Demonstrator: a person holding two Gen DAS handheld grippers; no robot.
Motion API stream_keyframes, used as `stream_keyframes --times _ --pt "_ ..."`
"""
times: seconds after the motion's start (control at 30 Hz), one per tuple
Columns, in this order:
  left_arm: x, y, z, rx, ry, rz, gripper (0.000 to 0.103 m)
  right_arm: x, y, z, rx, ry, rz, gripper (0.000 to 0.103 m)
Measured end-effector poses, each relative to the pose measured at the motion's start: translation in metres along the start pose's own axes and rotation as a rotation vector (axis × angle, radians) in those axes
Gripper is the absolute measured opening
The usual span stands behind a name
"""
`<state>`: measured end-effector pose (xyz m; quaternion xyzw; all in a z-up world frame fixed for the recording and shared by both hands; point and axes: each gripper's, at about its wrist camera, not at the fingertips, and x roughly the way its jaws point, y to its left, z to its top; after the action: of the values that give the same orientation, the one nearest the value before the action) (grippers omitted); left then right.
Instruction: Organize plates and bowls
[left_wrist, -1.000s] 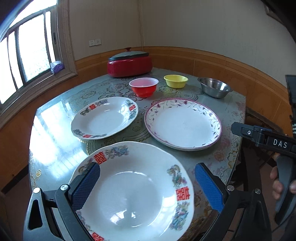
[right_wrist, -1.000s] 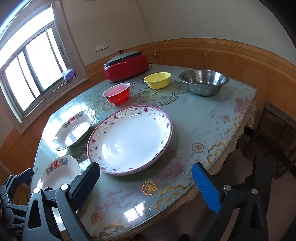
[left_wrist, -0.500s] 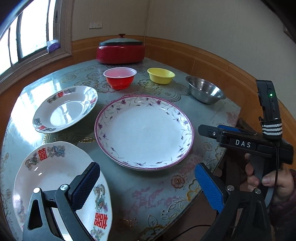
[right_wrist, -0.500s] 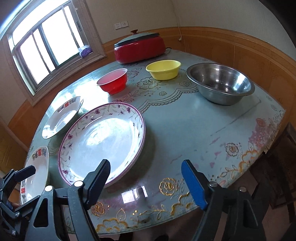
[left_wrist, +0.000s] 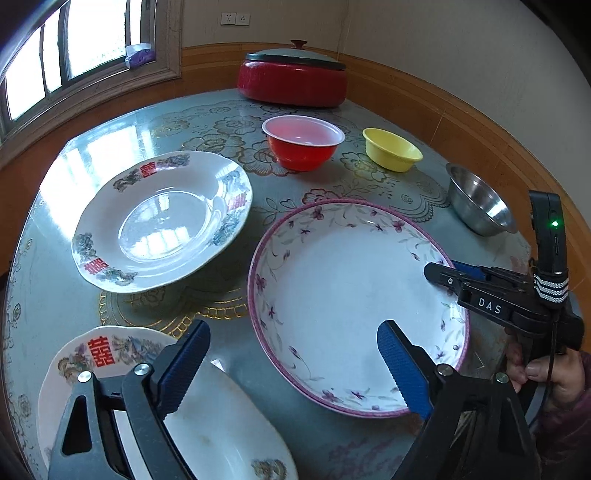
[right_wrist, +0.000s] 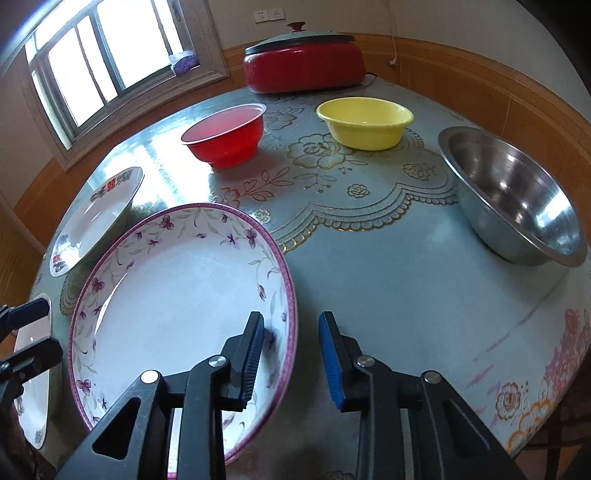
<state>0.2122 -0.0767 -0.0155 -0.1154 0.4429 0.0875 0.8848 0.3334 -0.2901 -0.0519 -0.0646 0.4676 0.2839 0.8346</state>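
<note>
Setting: round table (right_wrist: 388, 266) under patterned cloth, wood-panelled corner, window at 10 o'clock
Floral plate (right_wrist: 177, 295): flat on table, centre-near
Right gripper (right_wrist: 291, 354): jaws closing, astride plate's 3 o'clock rim, pads not yet pressing
Left gripper (left_wrist: 291, 365): jaws wide, closing slightly, nothing between; plate's near rim at 12 o'clock
Nearer hand: right
Bowls: red (right_wrist: 225, 136), yellow (right_wrist: 365, 122), steel (right_wrist: 513, 195) behind

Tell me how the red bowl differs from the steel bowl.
The red bowl is opaque plastic-looking red with a pale pink inside; the steel bowl is shiny bare metal. The red bowl is narrower and the steel bowl broader. Both stand upright and empty on the table.
</note>
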Motion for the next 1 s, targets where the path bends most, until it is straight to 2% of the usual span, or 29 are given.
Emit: stream_keyframes --times 0.13,0.3,0.5,0.53,0.7,0.77,0.87,0.93,1.0 --pt "0.009 0.01 0.007 -0.014 0.023 -0.035 0.086 0.006 0.01 0.007 -0.076 0.009 -0.005 0.028" --pt "0.018 0.005 0.013 0.002 0.037 -0.019 0.08 0.006 0.022 0.013 -0.262 0.033 -0.059 0.02" --pt "0.031 -0.008 0.016 0.001 0.053 0.075 0.067 0.009 0.022 0.023 -0.448 0.062 -0.054 0.017" --pt "0.033 -0.009 0.016 -0.014 0.061 0.083 0.063 0.01 0.02 0.025 -0.477 0.064 -0.062 0.017" --pt "0.046 -0.025 0.013 -0.084 0.089 0.133 0.059 0.014 -0.004 0.038 -0.5 0.097 0.05 0.017" --pt "0.049 -0.036 0.01 -0.089 0.092 0.141 0.049 0.015 -0.012 0.042 -0.506 0.097 0.095 0.019" --pt "0.053 -0.053 0.0 -0.083 0.087 0.223 0.041 0.021 -0.031 0.047 -0.458 0.136 0.21 0.024" --pt "0.048 -0.058 -0.006 -0.116 0.069 0.232 0.036 0.022 -0.039 0.045 -0.452 0.149 0.277 0.025" --pt "0.042 -0.064 -0.016 -0.127 0.048 0.239 0.032 0.019 -0.042 0.039 -0.496 0.139 0.29 0.025"
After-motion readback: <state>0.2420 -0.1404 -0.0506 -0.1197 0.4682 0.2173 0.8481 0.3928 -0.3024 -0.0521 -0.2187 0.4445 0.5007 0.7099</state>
